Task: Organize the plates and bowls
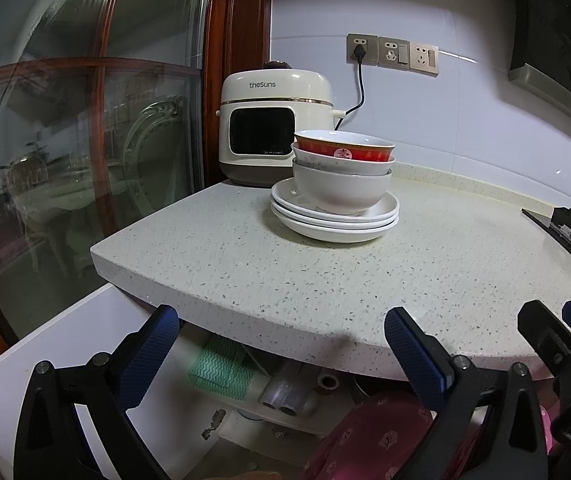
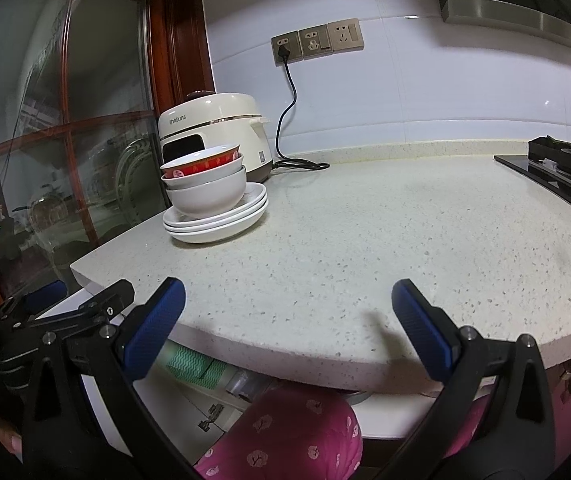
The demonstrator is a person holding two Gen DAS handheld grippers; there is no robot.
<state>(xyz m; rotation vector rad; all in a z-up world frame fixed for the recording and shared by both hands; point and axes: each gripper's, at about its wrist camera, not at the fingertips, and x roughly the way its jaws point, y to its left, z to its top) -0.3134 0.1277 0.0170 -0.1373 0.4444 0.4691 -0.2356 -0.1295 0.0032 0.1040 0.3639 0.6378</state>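
Three white plates (image 1: pixel 335 222) lie stacked on the speckled counter (image 1: pixel 325 272), with three nested bowls on them: two white bowls (image 1: pixel 341 190) and a red-patterned bowl (image 1: pixel 343 146) on top. The same stack shows in the right wrist view, plates (image 2: pixel 215 224) under the bowls (image 2: pixel 205 192). My left gripper (image 1: pixel 281 330) is open and empty at the counter's front edge, well short of the stack. My right gripper (image 2: pixel 289 306) is open and empty, also at the front edge, to the right of the left gripper (image 2: pixel 85 300).
A cream rice cooker (image 1: pixel 275 124) stands behind the stack, plugged into wall sockets (image 1: pixel 391 54). A gas hob (image 2: pixel 561 176) is at the right. A glass door with wooden frame (image 1: pixel 85 140) is at the left. An open cabinet (image 1: pixel 245 380) lies below the counter.
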